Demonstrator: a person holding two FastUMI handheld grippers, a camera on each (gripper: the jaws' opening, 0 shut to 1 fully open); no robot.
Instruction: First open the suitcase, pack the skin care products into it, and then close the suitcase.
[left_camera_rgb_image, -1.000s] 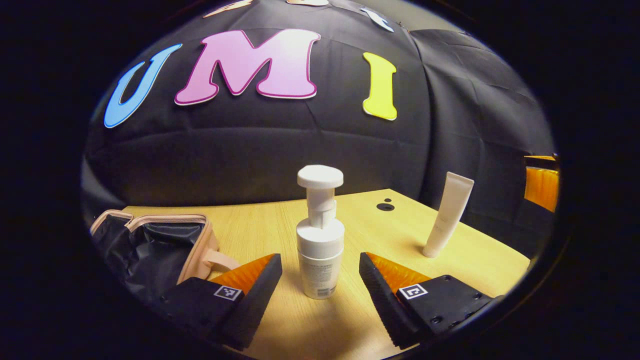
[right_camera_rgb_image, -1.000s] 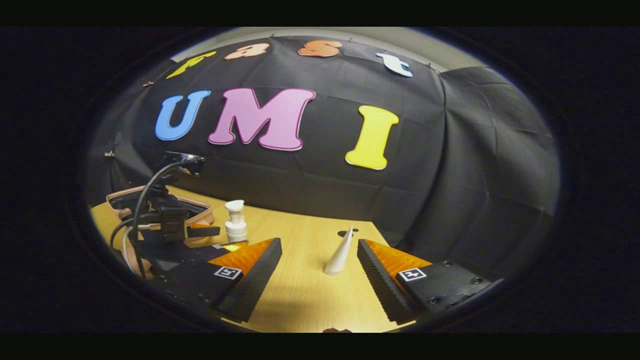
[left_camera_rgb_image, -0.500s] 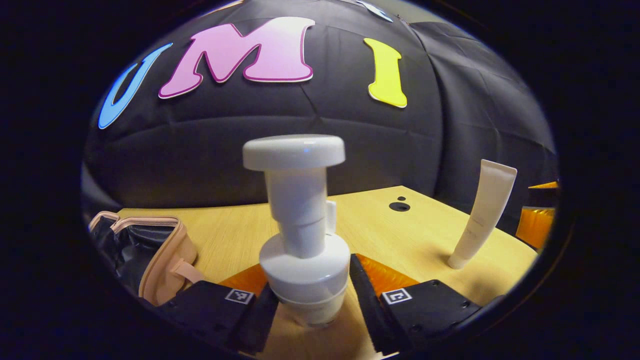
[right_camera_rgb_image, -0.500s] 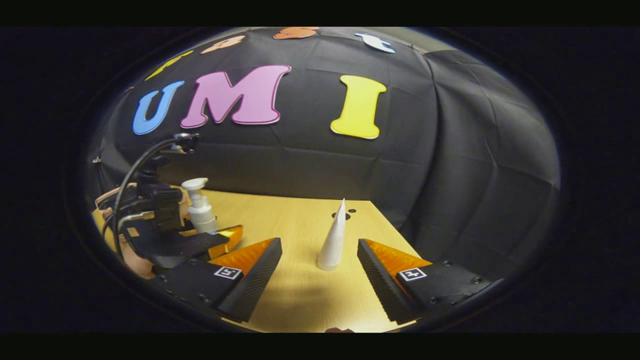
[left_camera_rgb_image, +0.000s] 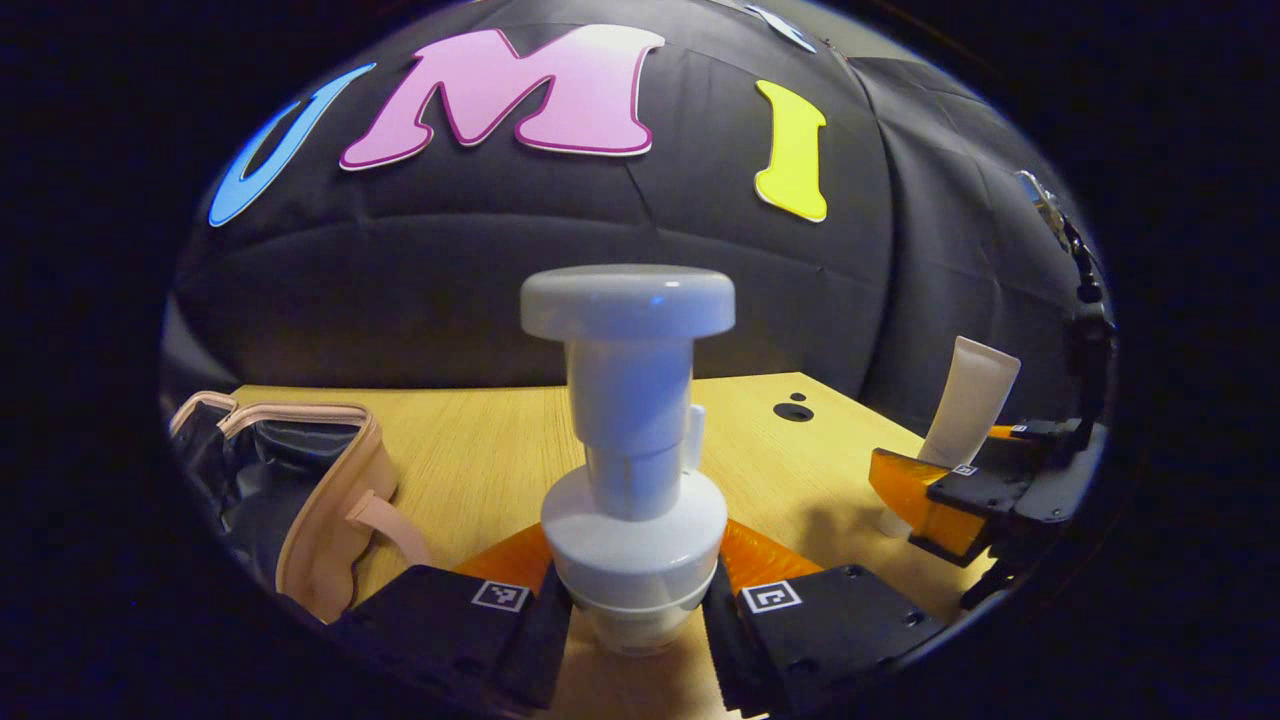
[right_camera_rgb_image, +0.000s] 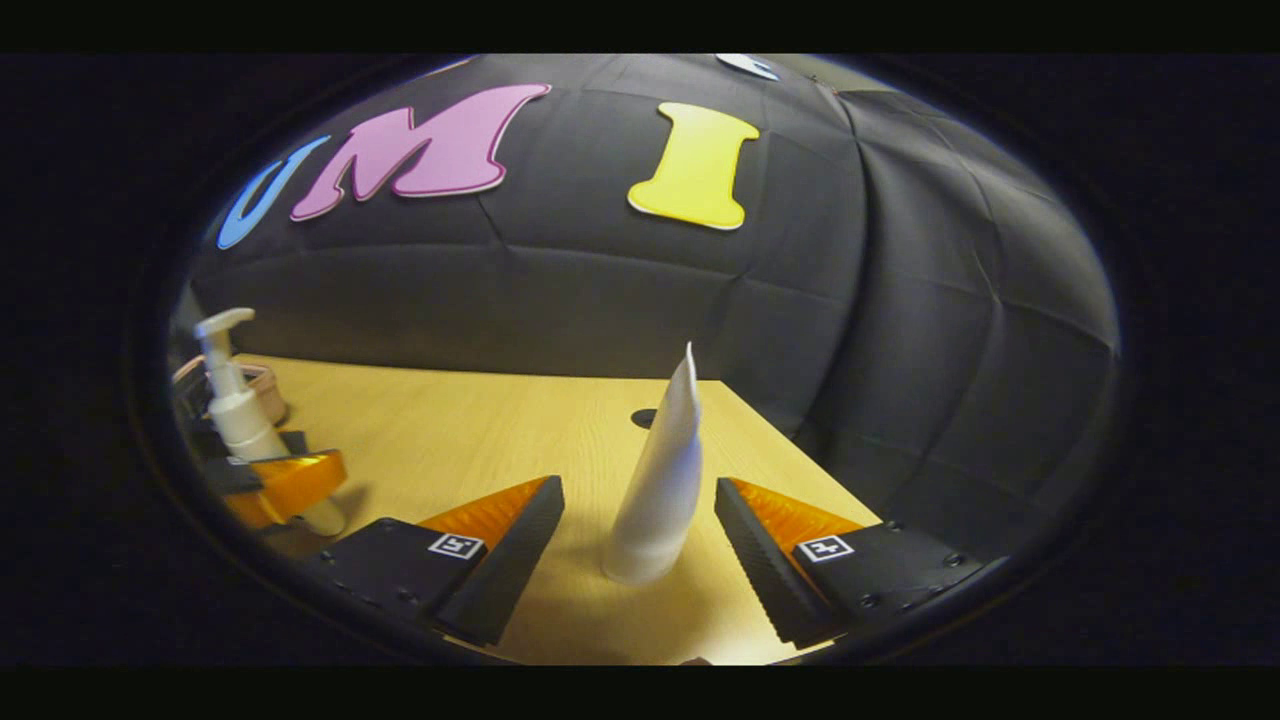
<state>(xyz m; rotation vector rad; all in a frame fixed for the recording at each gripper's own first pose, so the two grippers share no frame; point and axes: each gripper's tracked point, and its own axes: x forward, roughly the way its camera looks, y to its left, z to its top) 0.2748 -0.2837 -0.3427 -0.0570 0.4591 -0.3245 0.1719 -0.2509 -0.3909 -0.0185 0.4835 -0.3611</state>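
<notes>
while my left gripper (left_camera_rgb_image: 636, 625) has its fingers closed against both sides of the white pump bottle (left_camera_rgb_image: 632, 470) standing on the counter (left_camera_rgb_image: 480, 450), my right gripper (right_camera_rgb_image: 638, 555) sits wide open around the upright white tube (right_camera_rgb_image: 660, 490), touching nothing; the suitcase (left_camera_rgb_image: 290, 480) lies open to the left
</notes>
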